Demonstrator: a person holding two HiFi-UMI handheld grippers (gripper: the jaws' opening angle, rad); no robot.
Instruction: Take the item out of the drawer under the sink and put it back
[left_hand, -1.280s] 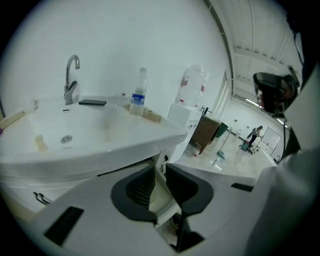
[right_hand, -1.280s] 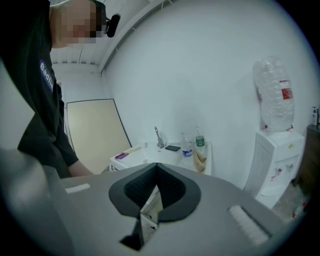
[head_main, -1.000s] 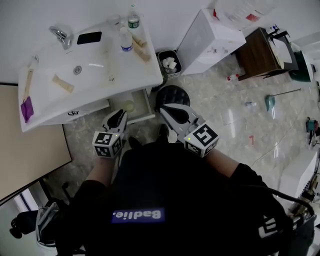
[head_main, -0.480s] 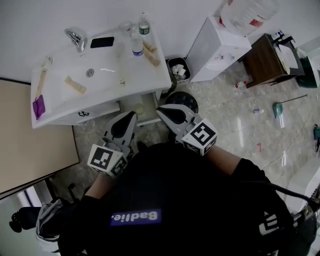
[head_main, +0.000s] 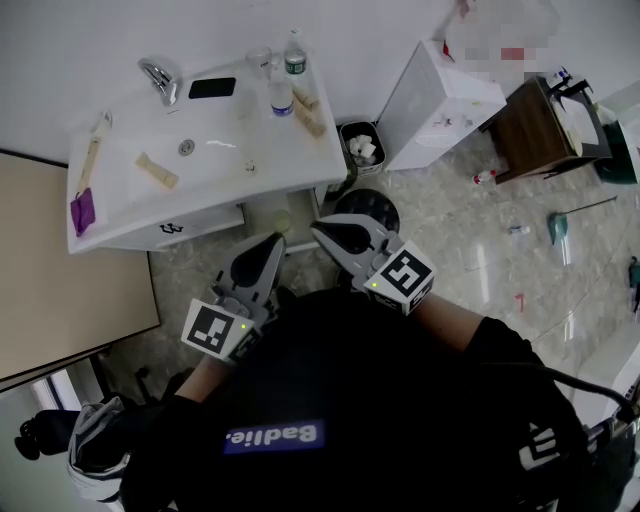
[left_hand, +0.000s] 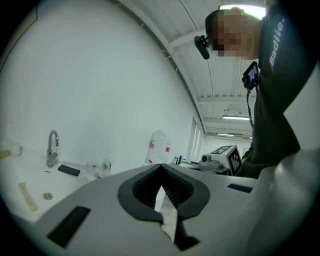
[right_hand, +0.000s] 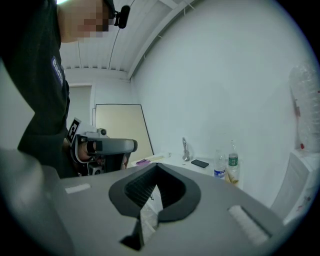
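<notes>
Drawn back since the earlier frame, the left gripper (head_main: 271, 241) had closed on nothing; the right gripper (head_main: 321, 229) was also closed and empty. The pale round item (head_main: 283, 222) lay in the open drawer (head_main: 258, 212) under the sink (head_main: 120, 236), just ahead between both tips and nearer the left.

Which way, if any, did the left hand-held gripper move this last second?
Yes: the left hand-held gripper has drawn back from the white sink cabinet toward the person, its jaws closing shut, nothing between them.

White drawer (head_main: 300, 206) under sink stands open, holding a round pale item (head_main: 283, 223).
</notes>
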